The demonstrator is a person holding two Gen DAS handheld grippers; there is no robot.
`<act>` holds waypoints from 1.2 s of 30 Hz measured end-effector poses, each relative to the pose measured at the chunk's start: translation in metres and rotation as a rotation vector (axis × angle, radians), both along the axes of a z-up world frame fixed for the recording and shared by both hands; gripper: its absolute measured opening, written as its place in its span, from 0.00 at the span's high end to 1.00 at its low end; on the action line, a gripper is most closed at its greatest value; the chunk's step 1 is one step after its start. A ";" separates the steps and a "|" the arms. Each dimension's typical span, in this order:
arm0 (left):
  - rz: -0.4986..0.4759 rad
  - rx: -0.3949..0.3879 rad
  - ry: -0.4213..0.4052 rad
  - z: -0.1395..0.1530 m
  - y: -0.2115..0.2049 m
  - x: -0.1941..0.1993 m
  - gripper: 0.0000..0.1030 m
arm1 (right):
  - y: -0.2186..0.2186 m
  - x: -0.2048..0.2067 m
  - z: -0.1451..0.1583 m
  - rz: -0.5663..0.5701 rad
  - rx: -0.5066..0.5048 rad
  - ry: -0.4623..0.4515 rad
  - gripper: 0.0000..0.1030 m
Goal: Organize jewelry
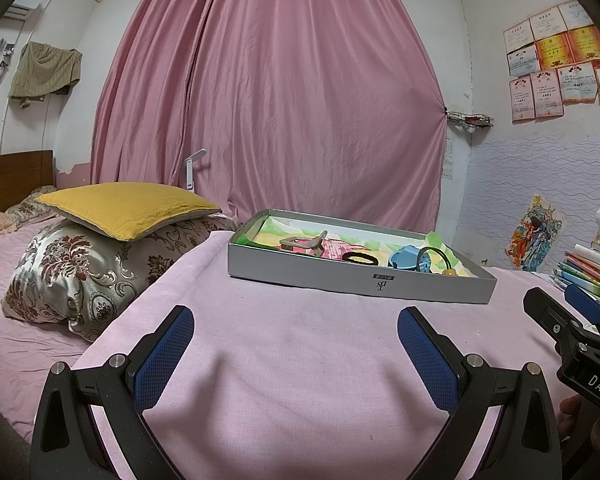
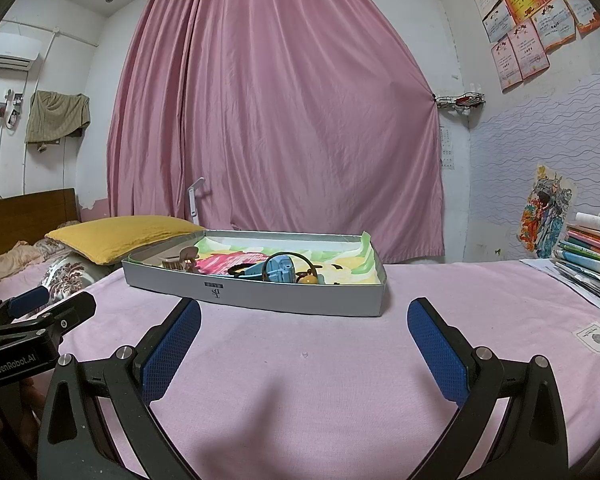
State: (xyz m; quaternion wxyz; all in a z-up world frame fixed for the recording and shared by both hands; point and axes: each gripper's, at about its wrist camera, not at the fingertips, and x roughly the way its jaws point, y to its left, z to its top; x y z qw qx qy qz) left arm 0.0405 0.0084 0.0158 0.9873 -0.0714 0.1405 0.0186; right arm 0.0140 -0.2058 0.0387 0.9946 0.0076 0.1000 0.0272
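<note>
One shallow grey box point(image 1: 360, 280) lies on the pink-covered table point(image 1: 300, 360), its long axis running across both views from left to right, with the left end angled a little farther away in the left wrist view and the printed long side facing the cameras. Its floor is lined with a colourful floral paper point(image 2: 340, 270). Inside, counted from the left wrist view, are one brownish metal clip-like piece point(image 1: 304, 243) near the left end, one black hair band point(image 1: 358, 258) lying flat in the middle, one blue plastic hair claw point(image 1: 406, 260) to its right, and one thin dark loop with an orange bead point(image 1: 449, 273) at the right. Two hand-held grippers hover low over the table in front of the box, well apart from it: the left hand-held gripper point(image 1: 296, 344) with its blue pads spread wide and nothing between them, and the right hand-held gripper point(image 2: 304, 336) likewise spread and empty. One yellow pillow point(image 1: 128, 208) rests on a floral pillow point(image 1: 72, 272) on the bed to the left.
</note>
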 end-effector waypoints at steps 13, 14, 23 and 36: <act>0.001 0.000 0.000 0.000 0.000 0.000 0.01 | 0.002 0.001 -0.002 0.002 -0.001 0.001 0.01; 0.001 0.001 0.000 0.000 0.000 0.000 0.01 | 0.002 0.001 -0.002 0.002 -0.001 0.001 0.01; 0.000 0.001 0.001 0.000 0.000 0.000 0.01 | 0.002 0.001 -0.001 0.002 -0.001 0.002 0.01; -0.001 0.001 0.001 0.001 0.000 0.000 0.01 | 0.002 0.001 -0.001 0.002 -0.001 0.002 0.01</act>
